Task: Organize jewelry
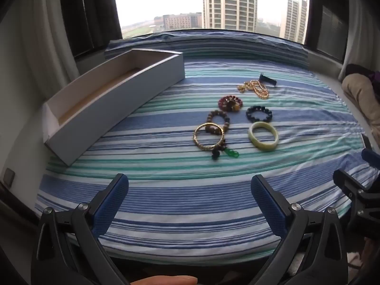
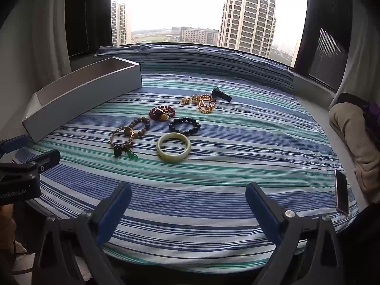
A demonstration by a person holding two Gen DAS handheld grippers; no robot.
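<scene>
Left tool (image 1: 190, 190) and right tool (image 2: 188, 197) both hover low over the near edge of the blue, white and green striped bedsheet (image 1: 180, 204), side by side, each with its blue-padded jaws spread wide and holding nothing.

Ordered left to right ahead of the tools:
- A long, open white cardboard box (image 1: 114, 99) lies at far left, set diagonally, well apart from both tools.
- A thin gold bangle (image 1: 209, 136) overlaps a brown wooden bead bracelet (image 1: 218, 121); a small green pendant (image 1: 229, 153) lies at their near edge.
- A dark red bead bracelet (image 1: 230, 103) lies just beyond.
- A pale green jade bangle (image 1: 263, 136) lies nearest the right tool, just in front of a black bead bracelet (image 1: 258, 114).
- A gold chain necklace (image 1: 255, 89) lies farthest away, touching a small black object (image 1: 268, 79) too small to identify.

At far right, a dark smartphone (image 2: 342, 194) rests at the sheet's edge. A fingertip (image 1: 163, 280) is cut off by the lower frame of the left view.
</scene>
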